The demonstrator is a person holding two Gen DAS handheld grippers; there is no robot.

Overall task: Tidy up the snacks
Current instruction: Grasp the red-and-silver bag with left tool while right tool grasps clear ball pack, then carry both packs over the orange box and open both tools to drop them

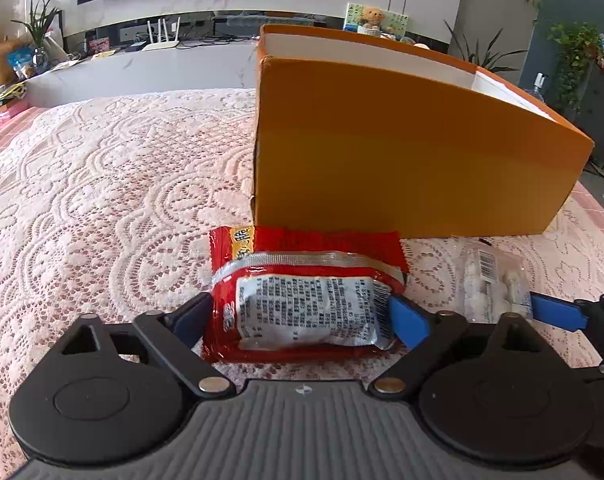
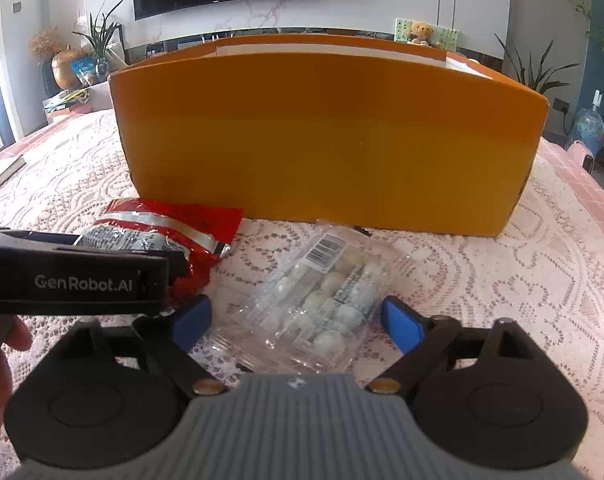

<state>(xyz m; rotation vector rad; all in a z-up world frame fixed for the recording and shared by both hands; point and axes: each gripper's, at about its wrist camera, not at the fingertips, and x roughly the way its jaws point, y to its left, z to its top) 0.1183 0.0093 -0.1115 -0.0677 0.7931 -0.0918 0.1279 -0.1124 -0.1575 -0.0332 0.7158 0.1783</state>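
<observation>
Two snack packs lie on the lace cloth, near the front wall of the orange box (image 1: 402, 148), and I have one gripper at each.

From the left wrist camera, my left gripper (image 1: 297, 316) has its blue fingers (image 1: 408, 320) on both sides of the red packet (image 1: 302, 292). They look like they touch the packet's left and right ends. I think it is a soft hold, not a hard squeeze, but I cannot be sure. To do this well I would close gently so the bag does not pop, lift it straight up above the box wall, then move it far over the rim and let go inside. I cannot see what is in the box.

From the right wrist camera, my right gripper (image 2: 295, 320) is spread wide. The clear bag of white balls (image 2: 322, 300) sits between the fingers, and neither finger touches it yet. The bag is slippery and crinkly, so I would push a bit farther in and pinch it at the middle. The red packet lies to the left, with the left gripper's black body across it.
</observation>
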